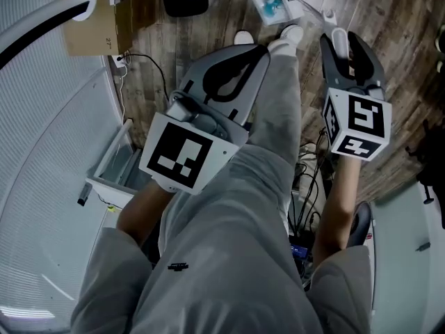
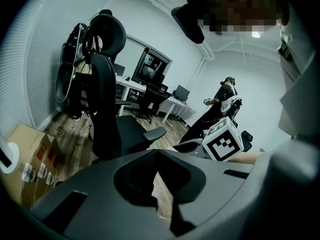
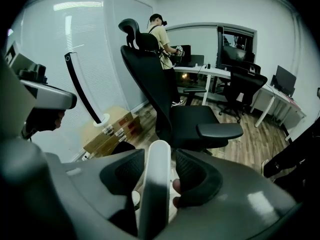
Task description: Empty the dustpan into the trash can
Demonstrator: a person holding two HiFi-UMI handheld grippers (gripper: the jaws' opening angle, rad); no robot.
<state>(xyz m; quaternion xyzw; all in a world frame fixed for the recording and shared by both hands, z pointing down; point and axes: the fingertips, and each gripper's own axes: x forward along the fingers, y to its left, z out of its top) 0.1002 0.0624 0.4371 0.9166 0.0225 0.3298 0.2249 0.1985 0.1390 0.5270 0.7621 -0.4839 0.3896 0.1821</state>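
Two claws, one per hand. Right claw [image 1: 342, 42] stands wide, with one white handle [image 3: 155, 184] between its pads, not pinched. Left claw [image 1: 256, 54] is closed tip to tip and empty. One dustpan [image 1: 272, 2] holding teal scraps sits on the wood floor [image 1: 389, 40] just past two white shoes [image 1: 292, 32]; the handle is likely its own. Step, as I read it: taking hold, nothing tipped yet. Next: close on the handle, lift with the pan level, carry. One open white bin [image 1: 111, 162] stands by the left wall, possibly the trash can, unconfirmed. One cardboard box [image 1: 104, 19].
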